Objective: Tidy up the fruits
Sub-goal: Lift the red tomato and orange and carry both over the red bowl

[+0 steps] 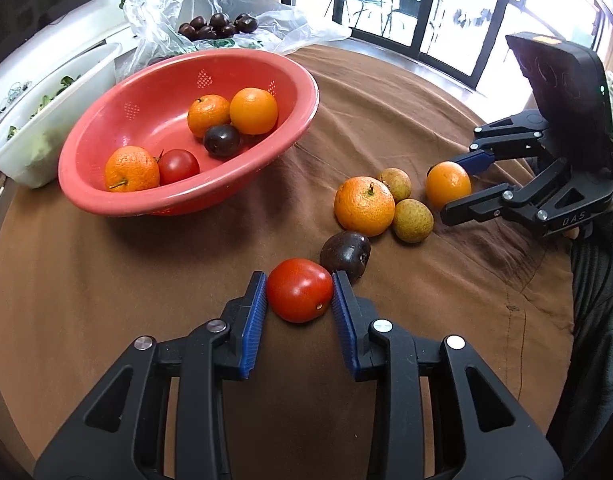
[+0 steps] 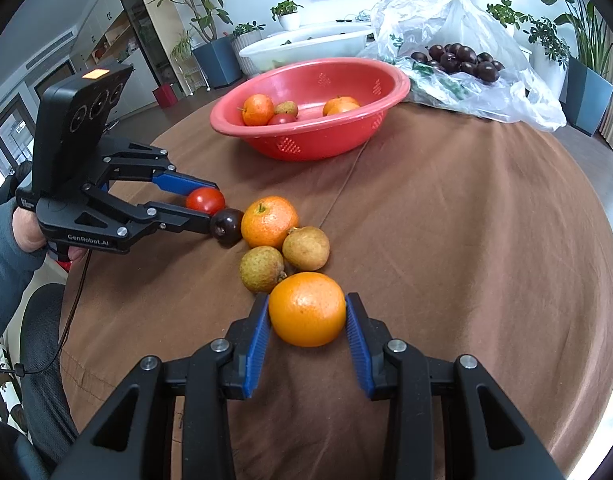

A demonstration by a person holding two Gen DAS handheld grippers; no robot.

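My left gripper (image 1: 299, 285) is shut on a red tomato (image 1: 299, 295) low over the brown cloth; it also shows in the right wrist view (image 2: 204, 201). My right gripper (image 2: 307, 308) is shut on a smooth orange (image 2: 307, 309), seen in the left wrist view (image 1: 448, 184) too. A dark plum (image 1: 345, 255), a stemmed orange (image 1: 364, 206) and two tan fruits (image 1: 412, 221) lie between the grippers. The red bowl (image 1: 106, 204) stands at far left and holds three oranges, a tomato and a plum.
A clear plastic bag (image 2: 466, 20) with several dark plums (image 2: 458, 60) lies behind the bowl. A white tub (image 1: 46, 120) stands at the table's left edge. The round table (image 2: 486, 220) drops off on the right side.
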